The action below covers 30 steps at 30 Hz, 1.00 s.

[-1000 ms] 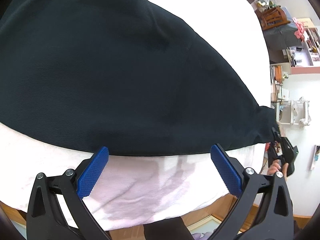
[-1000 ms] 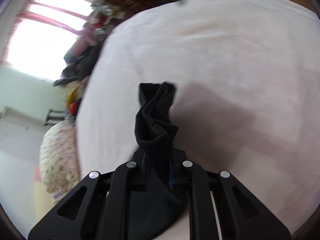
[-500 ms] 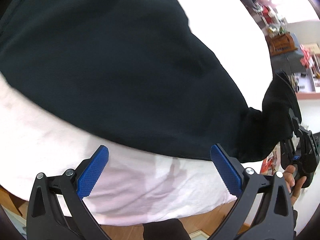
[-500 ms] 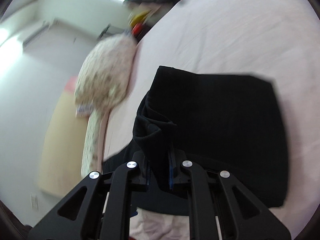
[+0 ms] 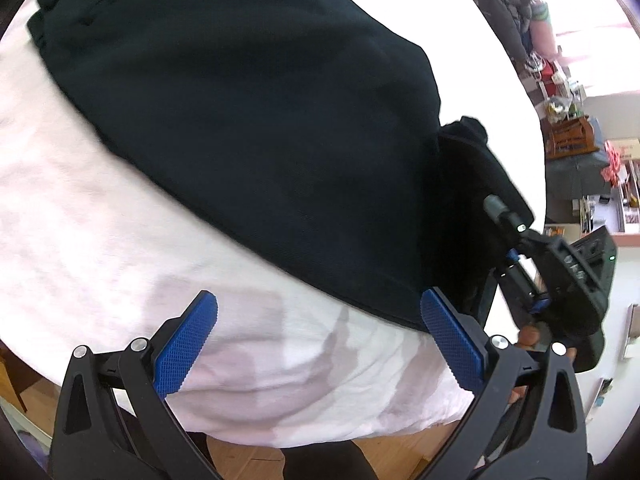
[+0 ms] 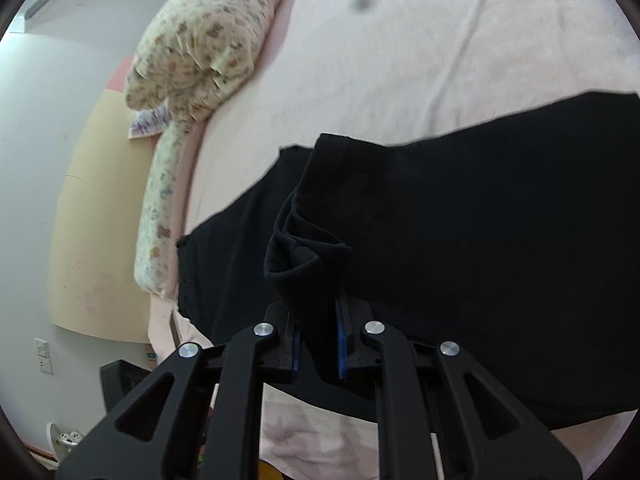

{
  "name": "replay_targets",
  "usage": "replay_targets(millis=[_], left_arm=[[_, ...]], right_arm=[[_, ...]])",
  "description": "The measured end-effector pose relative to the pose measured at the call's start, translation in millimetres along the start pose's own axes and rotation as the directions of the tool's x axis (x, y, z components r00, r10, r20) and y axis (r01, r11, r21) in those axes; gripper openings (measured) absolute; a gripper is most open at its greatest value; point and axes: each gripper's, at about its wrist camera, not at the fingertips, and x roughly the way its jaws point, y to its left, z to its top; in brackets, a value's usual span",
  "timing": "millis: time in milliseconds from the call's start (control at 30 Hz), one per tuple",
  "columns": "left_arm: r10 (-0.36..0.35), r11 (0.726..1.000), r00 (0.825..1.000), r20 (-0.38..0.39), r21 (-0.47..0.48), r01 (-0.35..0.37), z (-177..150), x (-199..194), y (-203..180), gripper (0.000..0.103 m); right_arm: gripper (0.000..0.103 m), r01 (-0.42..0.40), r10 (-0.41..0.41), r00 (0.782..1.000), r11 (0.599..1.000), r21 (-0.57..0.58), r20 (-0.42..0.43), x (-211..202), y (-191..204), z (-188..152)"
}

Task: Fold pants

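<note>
Black fabric fills both views: the pants (image 5: 248,128) lie spread across the pale pink sheet of the bed (image 5: 80,216).

Your left-wrist view alone shows the waistband end near the upper left, a strip of bare sheet along the near bed edge, wood floor below it, and cluttered shelves (image 5: 576,140) at the far right. Your left gripper (image 5: 318,346) hangs over that bare strip with its blue pads spread wide and nothing between them; the pants' near edge runs just beyond the fingertips, and the right-hand pad meets that edge at its tip. Further right in this view you see your right gripper (image 5: 508,236) from the side, a bunched end of the pants rising into it, and fingers of the hand behind it.

Your right-wrist view alone shows the floral pillow (image 6: 200,44) at the bed's far left corner, the beige headboard (image 6: 76,216) and white wall beside it, and a broad stretch of open sheet beyond the pants. Here your right gripper (image 6: 316,344) is clamped on a gathered hem of the pants (image 6: 480,248), which sticks up between the pads, with the cloth draping over the layer lying flat underneath.
</note>
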Motion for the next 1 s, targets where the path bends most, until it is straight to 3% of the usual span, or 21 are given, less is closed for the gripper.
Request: replay_targets(millis=[267,500,667,767,900,967,1000], left_arm=[[-0.002,0.998,1.0,0.021,-0.057,0.004,9.2,-6.4,19.4,0.102],[-0.003,0.998,0.999,0.032,-0.068,0.005,12.3,-13.3,28.5,0.102],[0.004,0.996,0.999,0.037,-0.089,-0.001,10.8,-15.9,37.2,0.102],[0.008,0.995,0.999,0.033,-0.104,-0.005,9.3,-16.4,41.1,0.102],[0.013,0.995,0.999,0.033,-0.096,-0.009,12.2,-17.4,39.4,0.102],[0.013,0.995,0.999,0.035,-0.099,-0.009,13.2,-17.8,39.7,0.102],[0.013,0.995,0.999,0.035,-0.103,-0.009,13.9,-18.8,43.0,0.102]], right_arm=[[0.012,0.004,-0.004,1.0,1.0,-0.014,0.003,9.2,13.8,3.5],[0.013,0.058,-0.063,0.996,0.996,-0.072,-0.068,37.1,27.3,-8.0],[0.013,0.034,-0.043,0.996,0.993,-0.11,-0.077,44.6,47.1,-11.3],[0.013,0.114,-0.13,0.987,0.981,-0.159,-0.093,62.8,51.2,-17.2],[0.02,0.253,-0.293,0.95,0.922,-0.293,-0.103,83.6,56.7,-34.5],[0.045,0.264,-0.319,0.945,0.881,-0.392,-0.08,83.3,69.7,-44.1],[0.047,0.251,-0.315,0.945,0.869,-0.426,-0.084,82.4,75.6,-48.8]])
